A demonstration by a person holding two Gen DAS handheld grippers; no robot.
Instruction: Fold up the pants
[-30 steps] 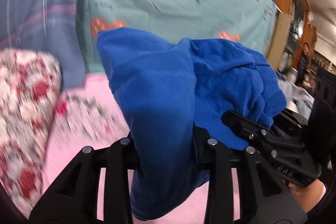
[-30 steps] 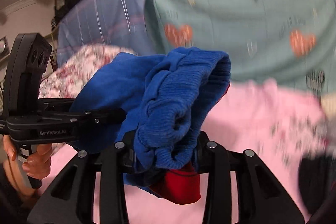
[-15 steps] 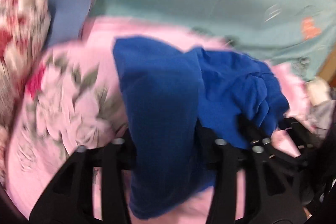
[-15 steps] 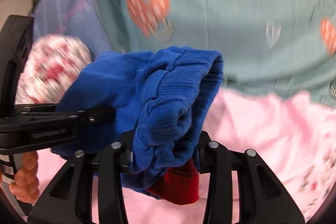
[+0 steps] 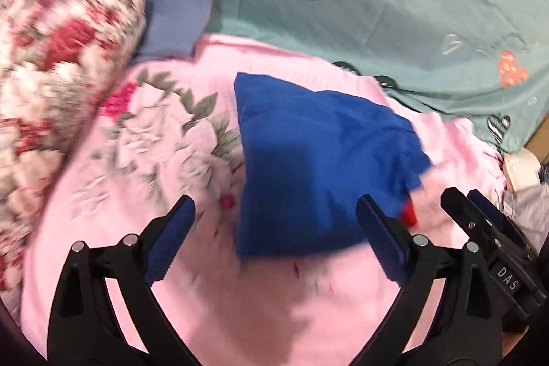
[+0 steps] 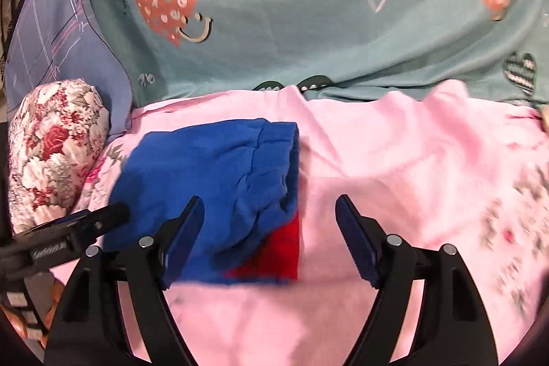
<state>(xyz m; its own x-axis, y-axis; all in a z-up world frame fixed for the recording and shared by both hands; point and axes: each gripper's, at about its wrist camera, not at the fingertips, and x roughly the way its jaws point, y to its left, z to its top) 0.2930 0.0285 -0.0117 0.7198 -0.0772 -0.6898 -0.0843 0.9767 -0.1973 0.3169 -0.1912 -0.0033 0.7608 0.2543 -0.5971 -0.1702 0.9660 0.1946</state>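
A floral pillow sits at the left edge, a blue-grey pillow behind it, and a teal heart-print sheet fills the top. The folded blue pants lie mid-frame on the pink blanket. Both grippers have just been opening: the left gripper stands wide with the pants lying loose between its jaws, and the right gripper is spread, its left finger over the cloth's edge. Only the right view shows the ribbed waistband and the red patch clearly; the left view is blurred.
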